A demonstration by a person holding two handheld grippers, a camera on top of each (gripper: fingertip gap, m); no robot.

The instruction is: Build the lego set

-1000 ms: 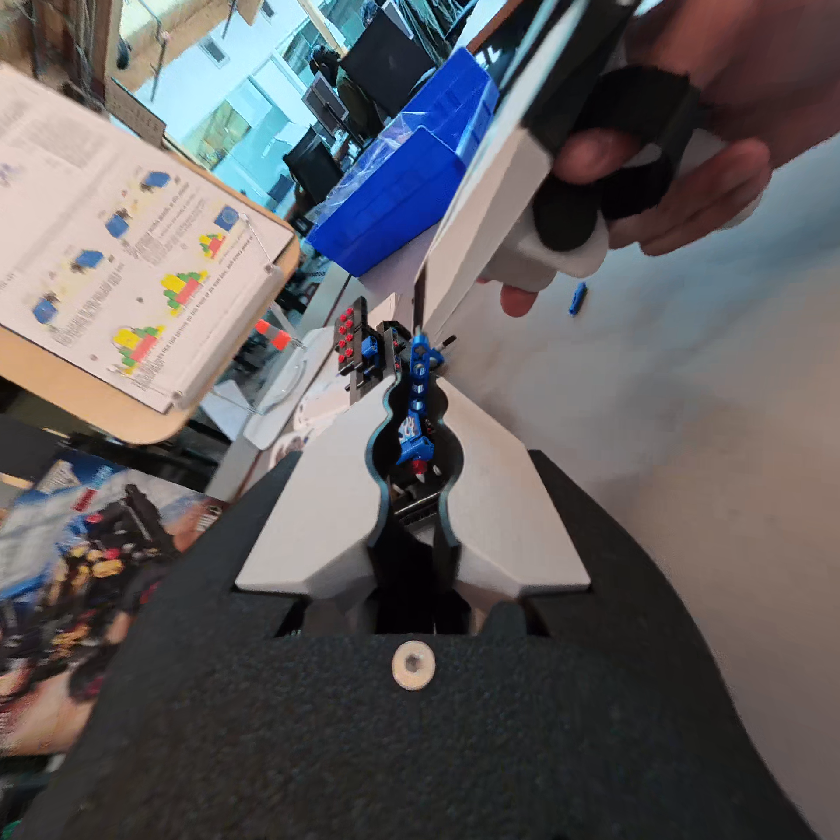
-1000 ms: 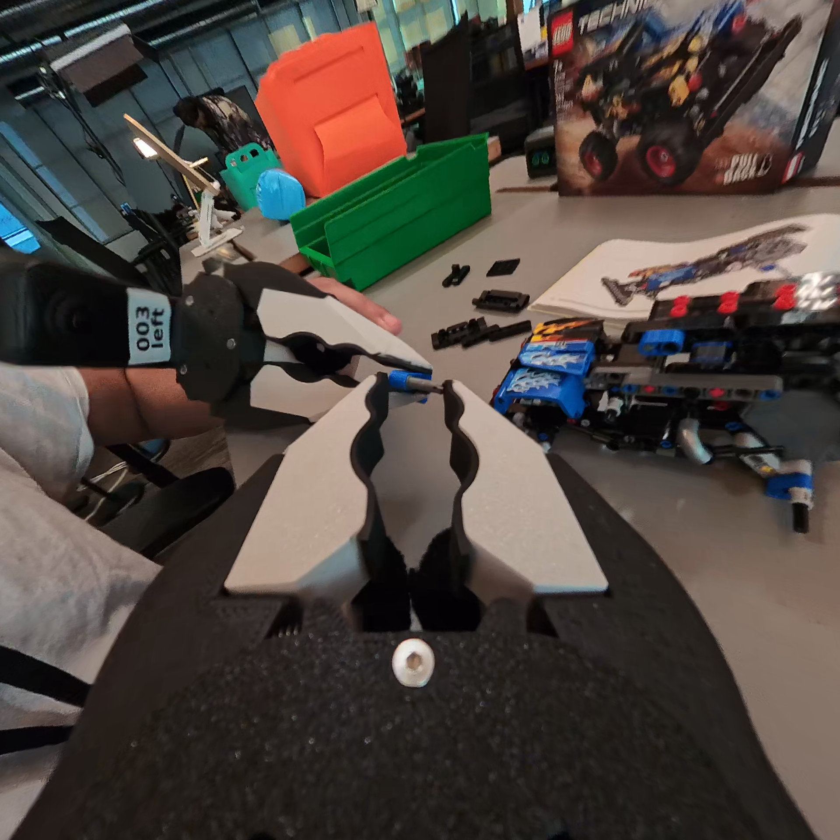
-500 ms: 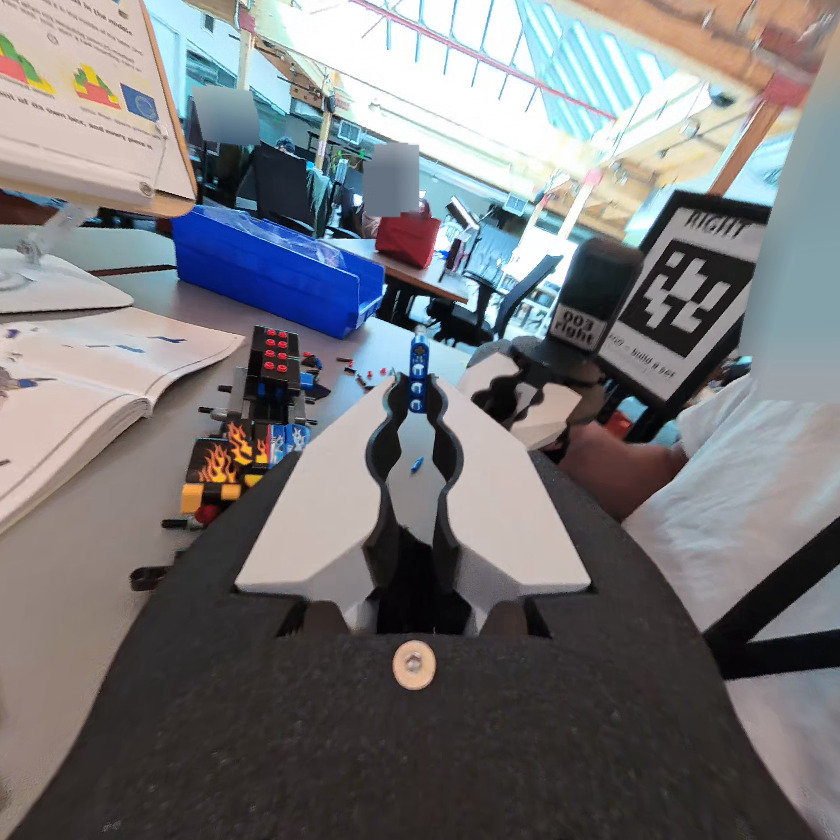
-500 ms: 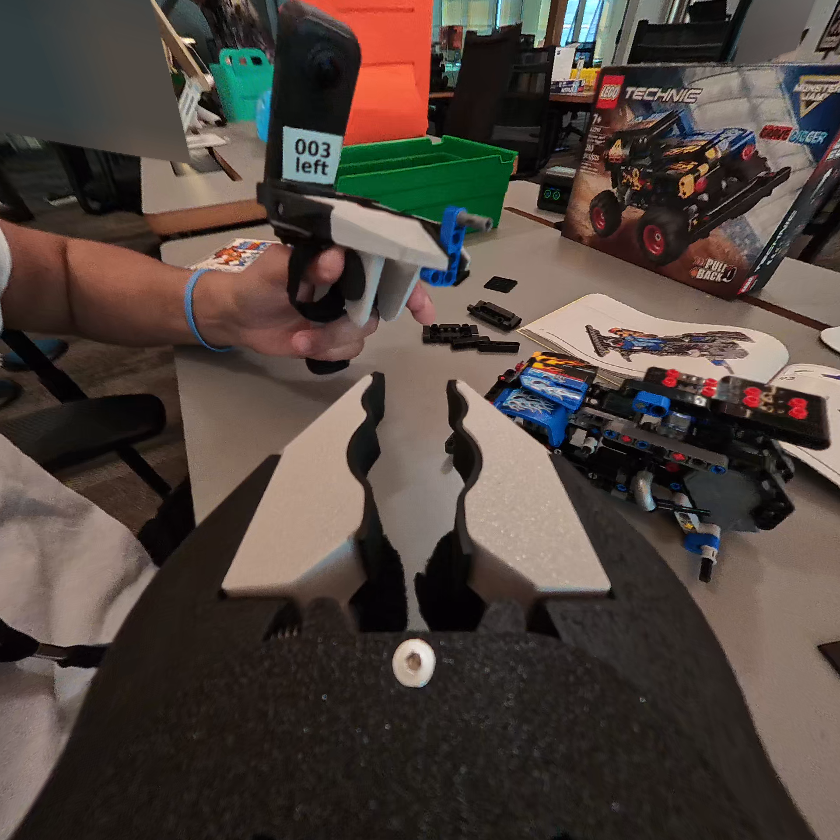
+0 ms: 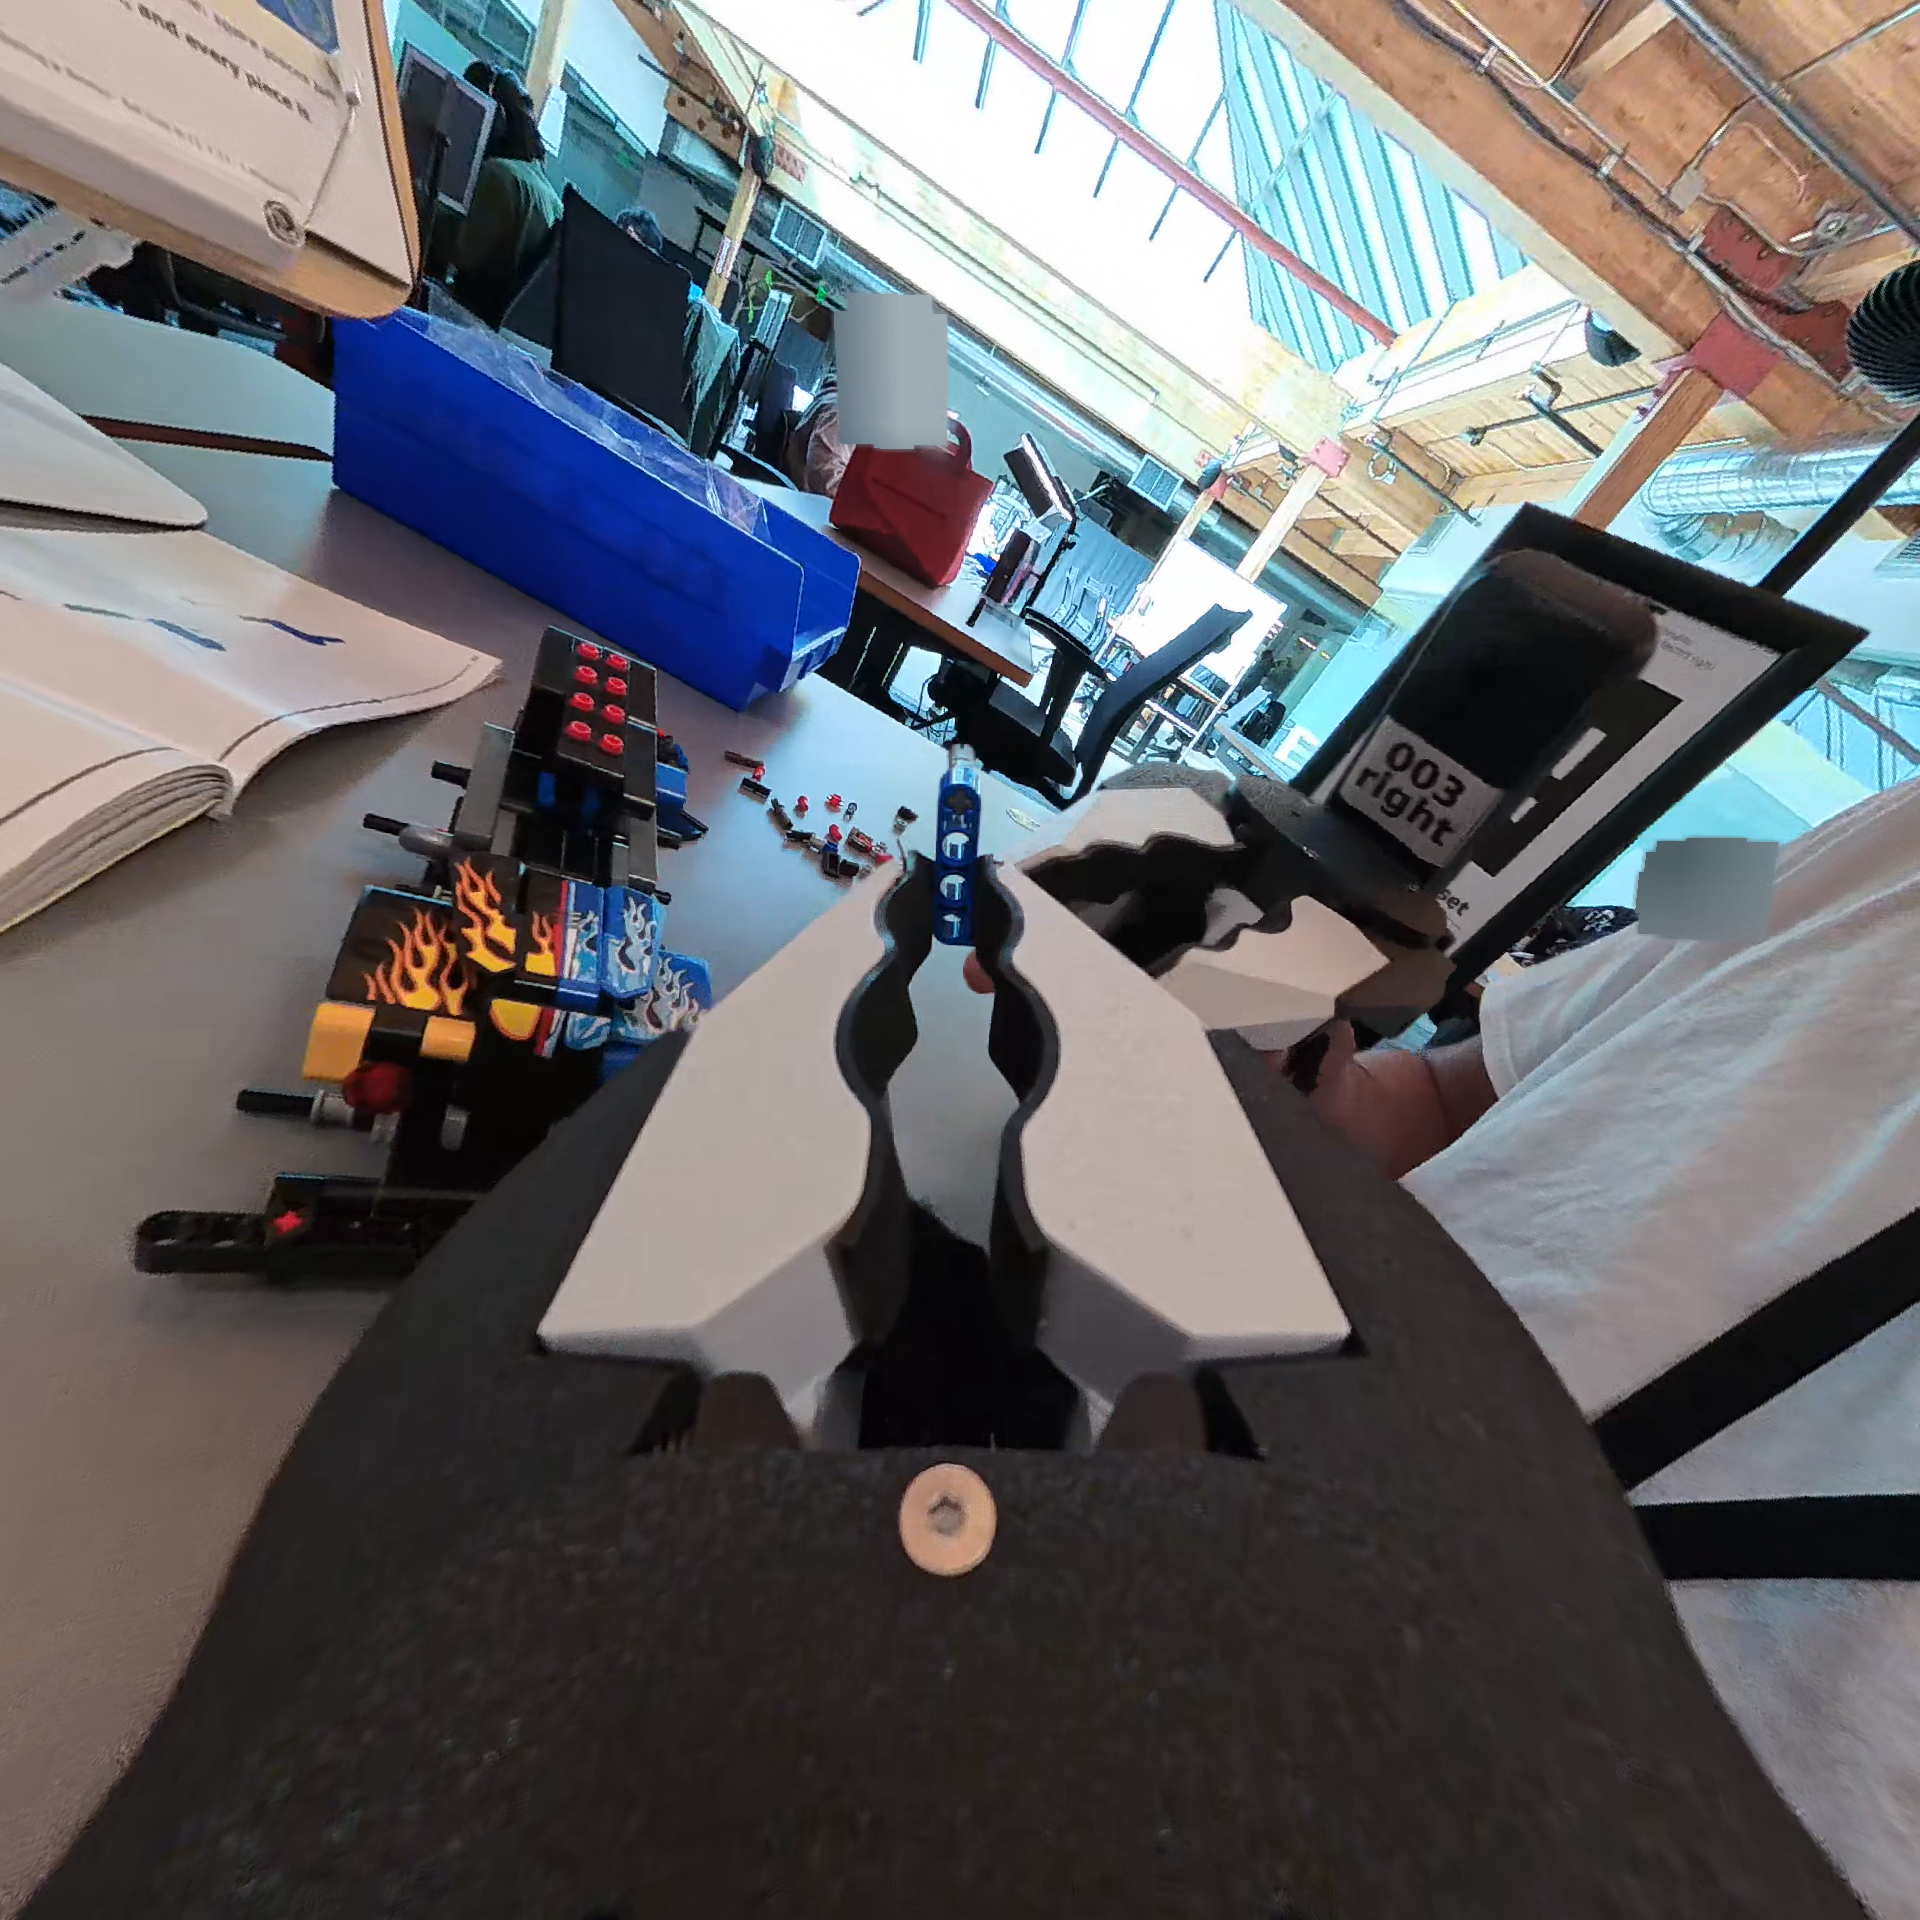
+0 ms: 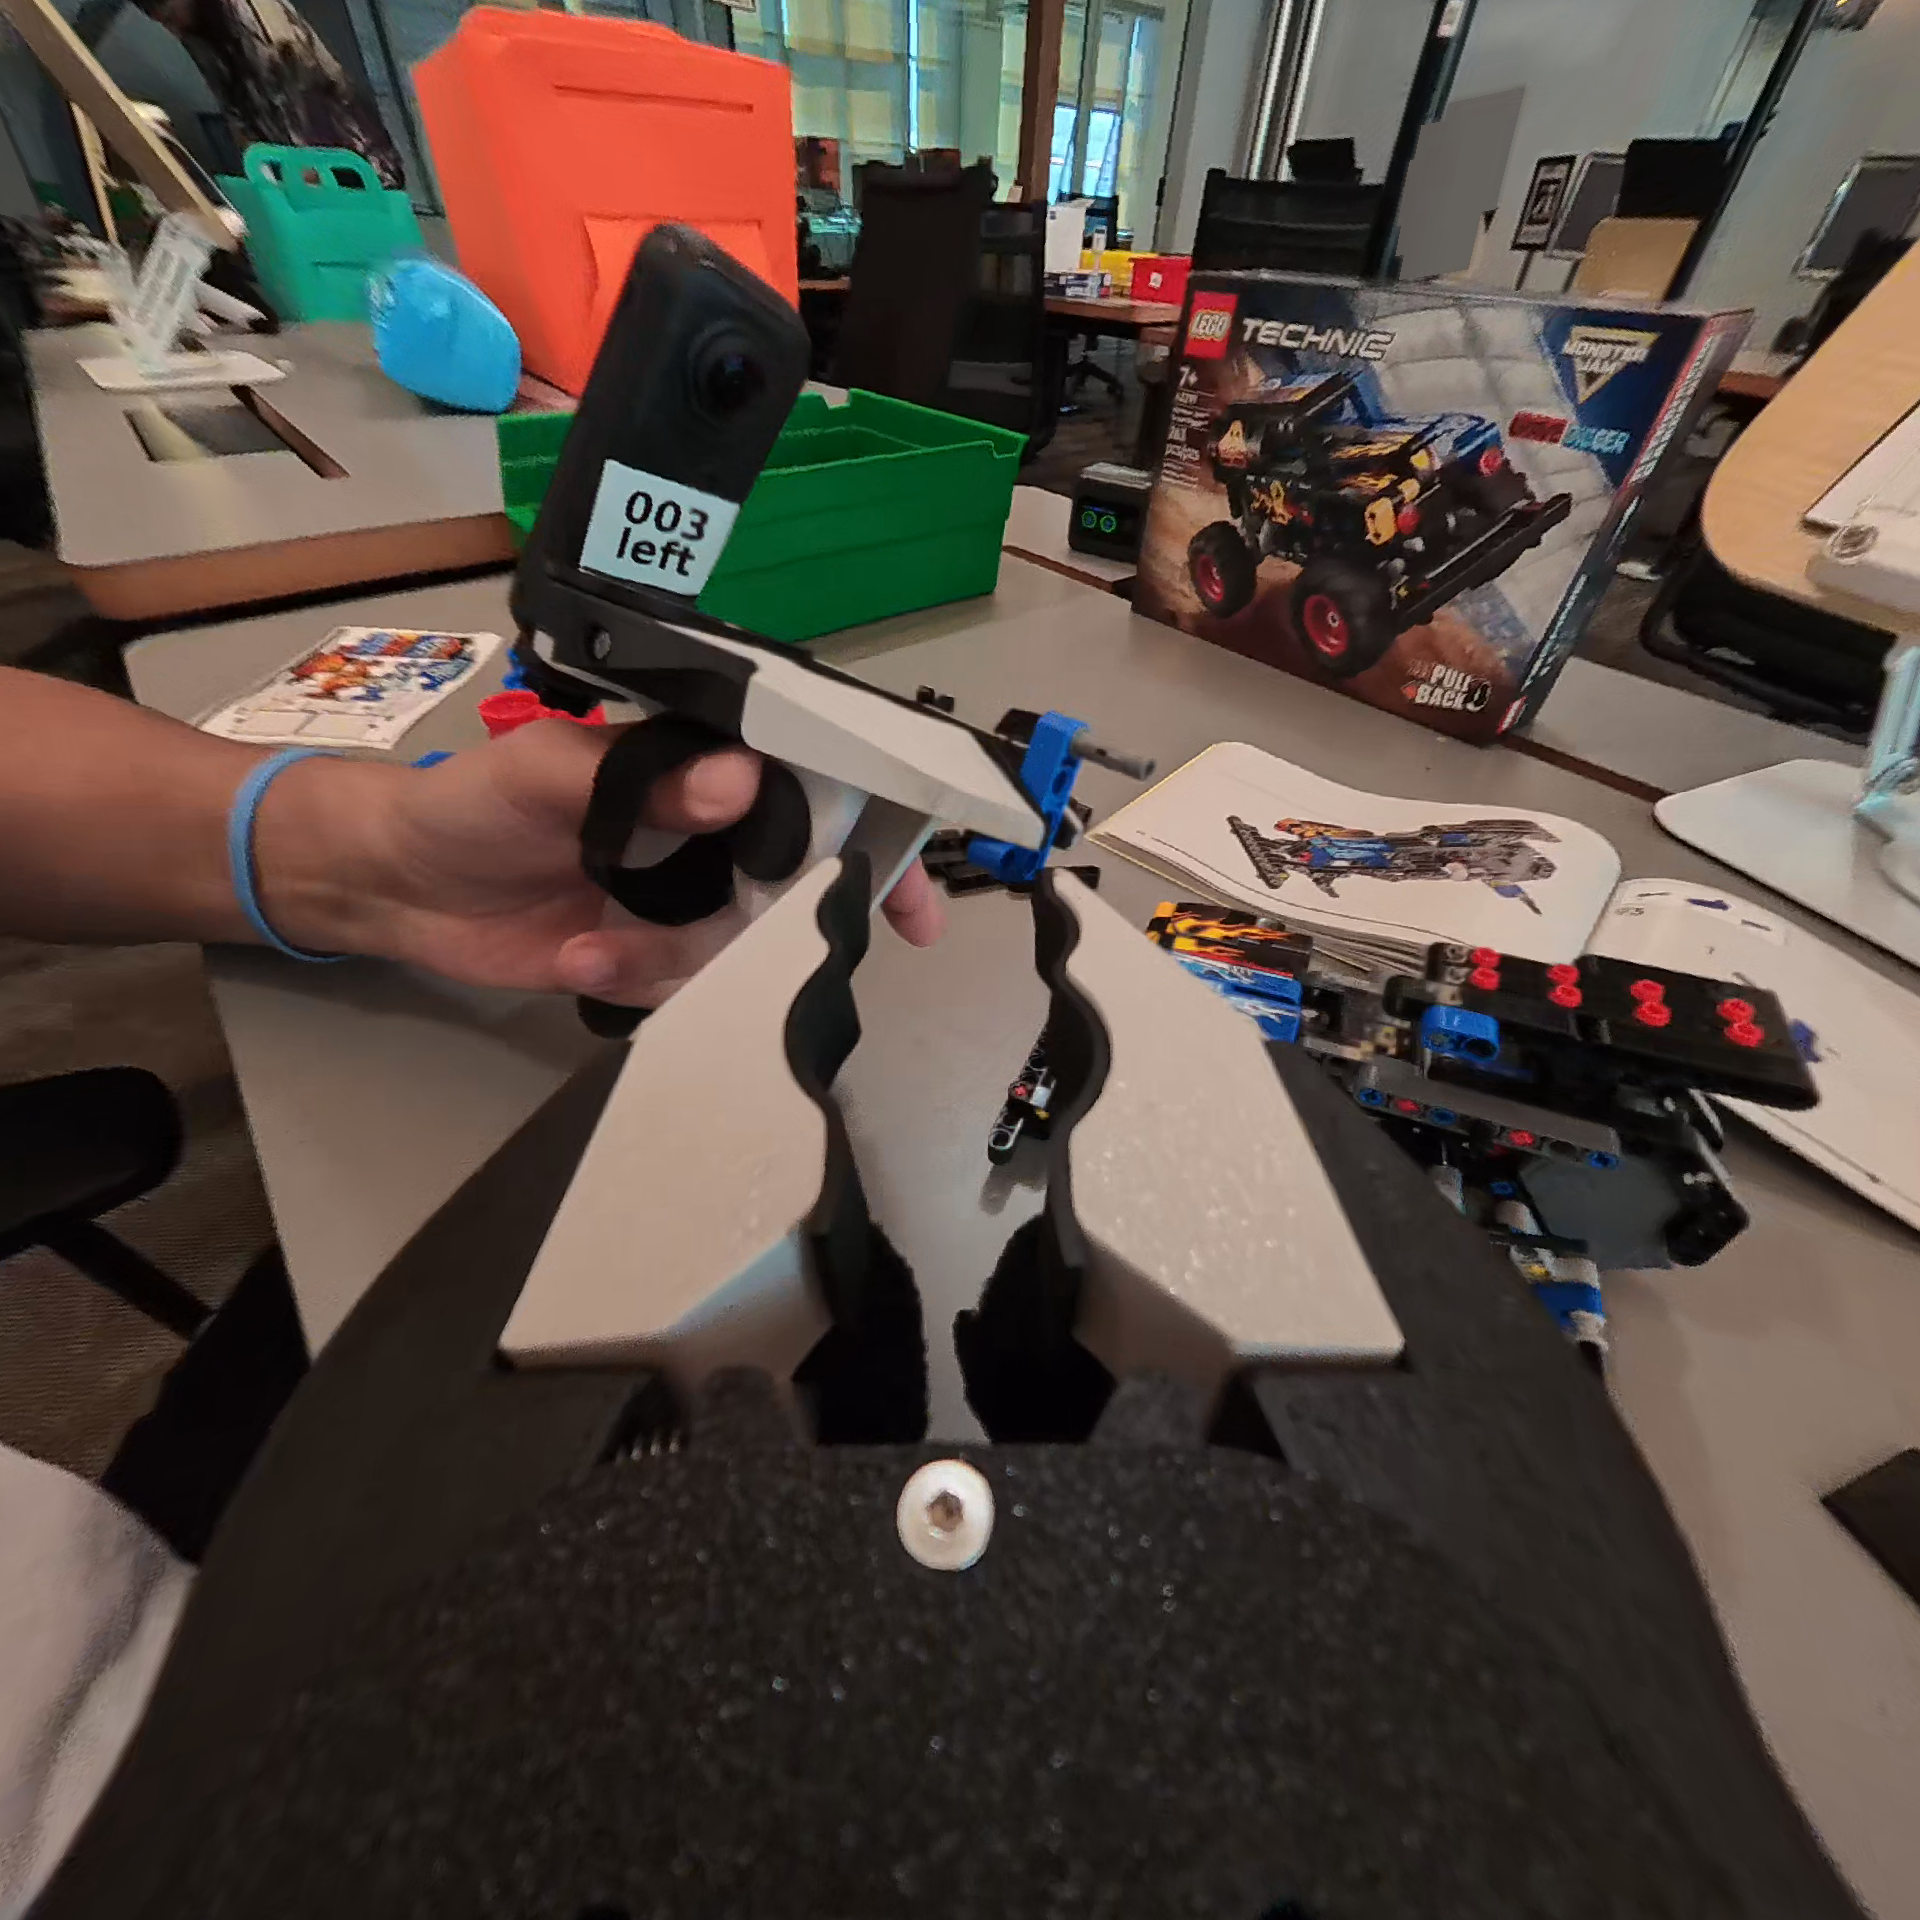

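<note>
My left gripper is shut on a blue lego beam with a grey axle sticking out of its top end. It holds the beam in the air above the table. In the right wrist view the left gripper and the blue beam sit just beyond my right gripper's tips. My right gripper is open and empty; it also shows in the left wrist view, just right of the beam. The part-built black and blue truck lies on the table, to the right in the right wrist view.
An open instruction booklet, the set's box, a green bin and an orange container stand behind. A blue bin and small loose parts lie past the truck. A black beam lies under my right gripper. My two grippers' fingertips are within a few centimetres of each other.
My left gripper has risen from the table with the blue beam and swung level. My right gripper has come closer to the beam and its jaws have opened wider.
</note>
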